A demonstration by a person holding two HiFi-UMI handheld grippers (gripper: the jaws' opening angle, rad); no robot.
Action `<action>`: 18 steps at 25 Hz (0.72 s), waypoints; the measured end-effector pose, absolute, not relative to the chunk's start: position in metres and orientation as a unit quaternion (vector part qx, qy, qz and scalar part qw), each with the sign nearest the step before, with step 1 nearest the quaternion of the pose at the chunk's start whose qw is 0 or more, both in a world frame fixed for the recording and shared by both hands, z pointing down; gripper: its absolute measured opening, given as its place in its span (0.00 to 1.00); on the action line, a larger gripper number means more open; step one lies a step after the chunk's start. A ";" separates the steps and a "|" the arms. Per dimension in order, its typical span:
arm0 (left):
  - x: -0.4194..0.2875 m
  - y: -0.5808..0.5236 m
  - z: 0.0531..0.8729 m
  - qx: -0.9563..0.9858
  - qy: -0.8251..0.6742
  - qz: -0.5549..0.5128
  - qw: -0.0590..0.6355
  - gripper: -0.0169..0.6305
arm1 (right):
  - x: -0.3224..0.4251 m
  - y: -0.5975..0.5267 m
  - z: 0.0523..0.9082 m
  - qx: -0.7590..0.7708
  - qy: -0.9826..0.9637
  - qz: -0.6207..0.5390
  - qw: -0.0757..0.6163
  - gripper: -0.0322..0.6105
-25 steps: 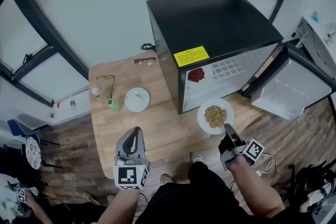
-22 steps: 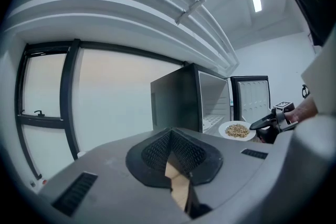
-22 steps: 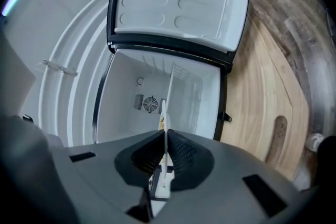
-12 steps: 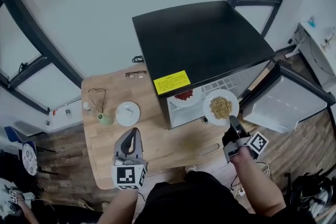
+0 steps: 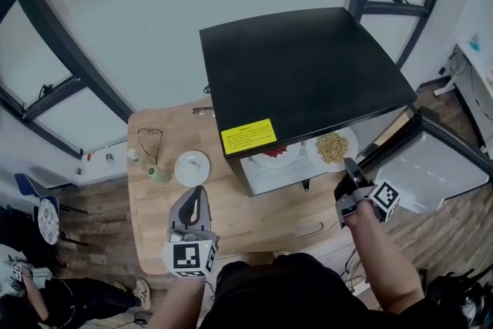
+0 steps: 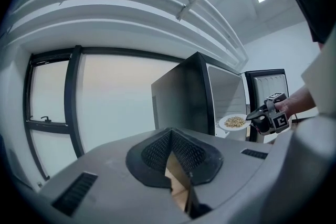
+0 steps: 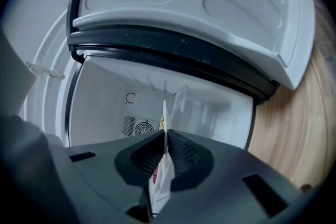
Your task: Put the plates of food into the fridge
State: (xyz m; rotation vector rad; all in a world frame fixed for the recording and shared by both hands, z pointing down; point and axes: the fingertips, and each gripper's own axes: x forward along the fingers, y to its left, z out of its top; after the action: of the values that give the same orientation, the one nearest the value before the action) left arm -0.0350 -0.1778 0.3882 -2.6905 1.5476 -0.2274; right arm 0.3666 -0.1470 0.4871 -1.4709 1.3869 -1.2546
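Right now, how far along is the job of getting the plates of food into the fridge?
Done: the plate of red food sits inside the open fridge. In hand: the right gripper grips the rim of the plate of grains at the fridge's opening. Left: setting it on a shelf. The white plate on the table looks empty; the left gripper hangs shut, holding nothing.

I see a black fridge (image 5: 308, 65) with a yellow label (image 5: 249, 136), a white plate (image 5: 351, 142) of tan grains (image 5: 332, 147), red food (image 5: 275, 152) left of it, and a pale wood table (image 5: 162, 196).
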 end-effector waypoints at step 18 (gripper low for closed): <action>-0.055 -0.177 0.398 -0.827 0.556 -0.085 0.003 0.03 | 0.375 -0.201 0.497 -0.635 0.543 -0.482 0.264 0.13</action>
State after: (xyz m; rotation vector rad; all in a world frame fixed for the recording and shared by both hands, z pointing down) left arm -0.0548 -0.1774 0.3975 -2.5936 1.7433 -0.2662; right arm 0.3747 -0.2009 0.4974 -1.7177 1.4678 -1.3020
